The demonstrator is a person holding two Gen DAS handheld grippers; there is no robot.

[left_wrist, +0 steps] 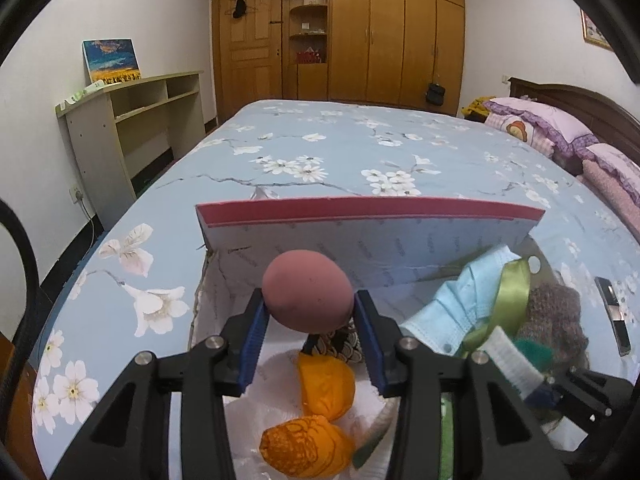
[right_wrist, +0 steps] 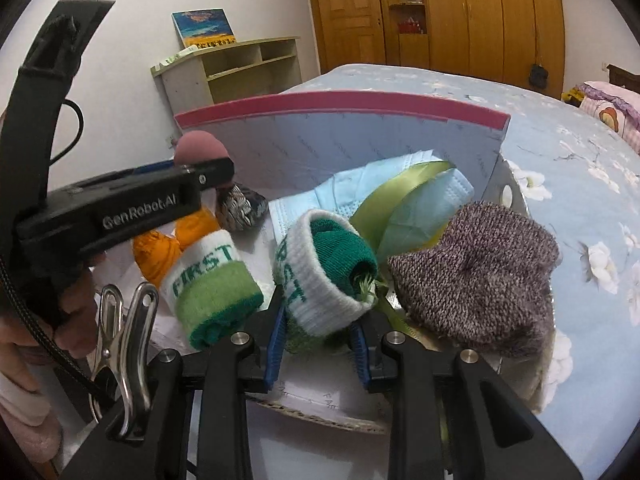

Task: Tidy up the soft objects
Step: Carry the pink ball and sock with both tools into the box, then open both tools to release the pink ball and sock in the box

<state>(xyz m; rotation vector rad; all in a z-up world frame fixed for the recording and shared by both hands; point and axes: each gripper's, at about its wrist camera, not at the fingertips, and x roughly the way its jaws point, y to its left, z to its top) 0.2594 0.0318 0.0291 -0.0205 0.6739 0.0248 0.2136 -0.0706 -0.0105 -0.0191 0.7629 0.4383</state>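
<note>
My left gripper (left_wrist: 308, 312) is shut on a dusty-pink egg-shaped sponge (left_wrist: 307, 296) and holds it above the left part of an open cardboard box (left_wrist: 360, 240) with a red-edged lid. The sponge also shows in the right wrist view (right_wrist: 202, 147). Below it lie two orange cloth bundles (left_wrist: 326, 388) and a patterned pouch (right_wrist: 242, 206). My right gripper (right_wrist: 320, 332) is shut on a rolled white and green sock (right_wrist: 324, 276) over the box's right part. A second rolled sock marked FIRST (right_wrist: 212, 284) lies beside it.
Blue face masks (right_wrist: 360, 196), a green ribbon (right_wrist: 384, 200) and a grey-brown knitted piece (right_wrist: 476, 276) fill the box's right side. The box stands on a blue floral bed (left_wrist: 340, 148). A phone (left_wrist: 612, 308) lies right of the box. A shelf unit (left_wrist: 132, 120) stands left; pillows (left_wrist: 548, 128) lie right.
</note>
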